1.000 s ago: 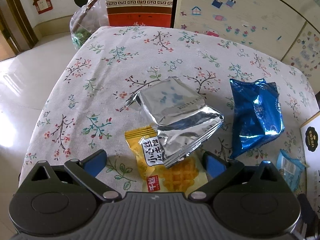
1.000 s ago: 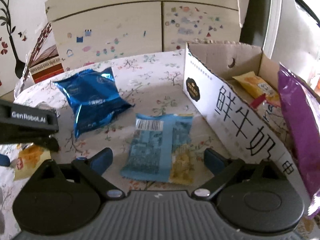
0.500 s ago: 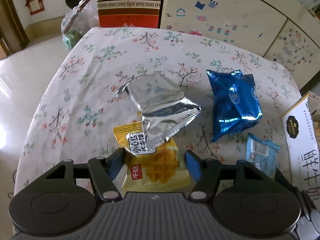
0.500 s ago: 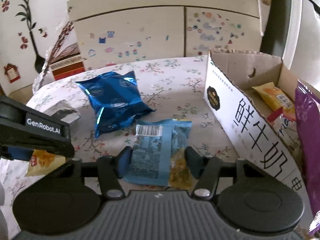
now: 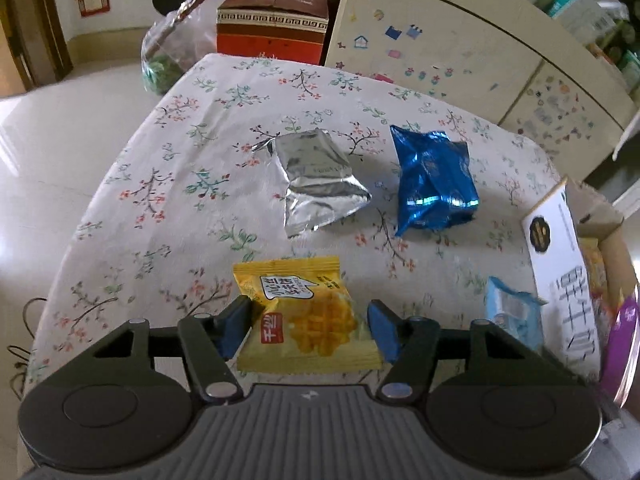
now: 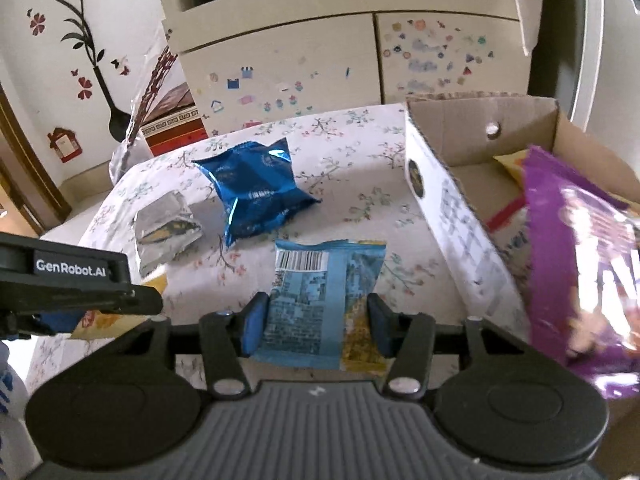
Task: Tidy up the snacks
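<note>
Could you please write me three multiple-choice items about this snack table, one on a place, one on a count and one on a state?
1. Where does the silver foil packet lie?
A. inside the cardboard box
B. on the floral tablecloth, beside the dark blue packet
C. on the floor

2. How many snack packets lie loose on the tablecloth, held by no gripper?
A. two
B. four
C. none

3. What is between the jaws of the right gripper?
A. nothing
B. the purple bag
C. the light blue packet

Answers:
1 B: the left wrist view shows it on the cloth next to the dark blue packet, outside the cardboard box.
2 A: only the silver and dark blue ones; the yellow waffle packet sits in the left gripper.
3 C: both pads press the light blue packet.
</note>
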{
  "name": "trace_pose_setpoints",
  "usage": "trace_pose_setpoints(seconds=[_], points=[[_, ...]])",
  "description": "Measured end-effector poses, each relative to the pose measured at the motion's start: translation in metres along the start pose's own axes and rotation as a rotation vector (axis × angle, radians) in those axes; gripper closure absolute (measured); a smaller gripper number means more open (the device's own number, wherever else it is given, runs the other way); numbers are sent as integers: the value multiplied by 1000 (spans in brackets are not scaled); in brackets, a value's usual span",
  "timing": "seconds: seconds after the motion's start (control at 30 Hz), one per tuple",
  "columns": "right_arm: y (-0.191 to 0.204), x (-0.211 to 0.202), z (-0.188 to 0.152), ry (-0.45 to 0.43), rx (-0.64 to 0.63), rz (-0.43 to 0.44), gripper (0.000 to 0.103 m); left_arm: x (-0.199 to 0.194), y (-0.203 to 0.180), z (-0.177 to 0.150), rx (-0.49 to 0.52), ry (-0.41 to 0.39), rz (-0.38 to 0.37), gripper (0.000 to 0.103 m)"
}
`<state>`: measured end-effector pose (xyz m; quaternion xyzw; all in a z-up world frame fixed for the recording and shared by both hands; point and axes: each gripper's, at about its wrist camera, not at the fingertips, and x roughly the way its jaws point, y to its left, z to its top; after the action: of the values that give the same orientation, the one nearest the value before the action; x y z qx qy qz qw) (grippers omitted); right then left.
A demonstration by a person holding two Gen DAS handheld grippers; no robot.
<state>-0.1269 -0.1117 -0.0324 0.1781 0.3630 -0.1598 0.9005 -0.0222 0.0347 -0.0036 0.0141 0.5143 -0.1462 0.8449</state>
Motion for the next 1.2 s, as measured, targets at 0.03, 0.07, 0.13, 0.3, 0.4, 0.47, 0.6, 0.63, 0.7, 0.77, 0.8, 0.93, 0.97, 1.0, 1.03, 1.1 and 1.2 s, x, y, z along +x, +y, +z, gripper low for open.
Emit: trace_pose_setpoints(seconds=[0.03, 0.07, 0.13, 0.3, 0.4, 0.47, 0.6, 0.63, 0.7, 0.77, 0.8, 0.93, 0.97, 1.0, 1.03, 1.1, 1.2], points=[[-2, -4, 0, -1, 1, 3, 50, -2, 0, -3, -2, -1, -2, 34], [-4, -10, 0, -4, 4, 8, 50, -4, 1, -5, -11, 0, -9, 34], [-7, -20, 0, -17, 3, 16, 50, -10, 3, -11, -32, -4, -25, 34], [-12, -42, 2, -38, -2, 43, 50, -27, 2, -23, -37, -37, -32, 34], [-16, -55, 3, -45, 5, 66, 50, -34, 1, -29, -41, -48, -39, 34], [-20, -64, 4, -56, 7, 78, 50, -39, -1, -32, -34, -60, -41, 34], [-24, -83, 6, -91, -3, 89, 50, -51, -6, -35, -21, -89, -54, 34], [-25, -88, 6, -100, -6, 91, 50, -54, -7, -36, -18, -95, -58, 34], [-27, -96, 6, -111, -8, 97, 50, -60, -11, -37, -10, -109, -62, 34], [-29, -103, 5, -116, -10, 104, 50, -65, -14, -38, -1, -121, -64, 34], [-29, -105, 5, -118, -14, 106, 50, -67, -15, -39, 4, -126, -65, 34], [-31, -114, 2, -127, -29, 113, 50, -74, -21, -42, 16, -137, -67, 34], [-31, -115, 3, -129, -29, 112, 50, -75, -22, -43, 21, -140, -68, 34], [-32, -116, 3, -130, -26, 112, 50, -76, -24, -43, 26, -144, -69, 34], [-33, -117, 3, -131, -22, 113, 50, -78, -26, -43, 31, -149, -70, 34], [-34, -118, 4, -139, -18, 110, 50, -81, -31, -43, 42, -160, -75, 34], [-38, -122, 7, -155, -15, 99, 50, -84, -39, -42, 58, -175, -85, 34]])
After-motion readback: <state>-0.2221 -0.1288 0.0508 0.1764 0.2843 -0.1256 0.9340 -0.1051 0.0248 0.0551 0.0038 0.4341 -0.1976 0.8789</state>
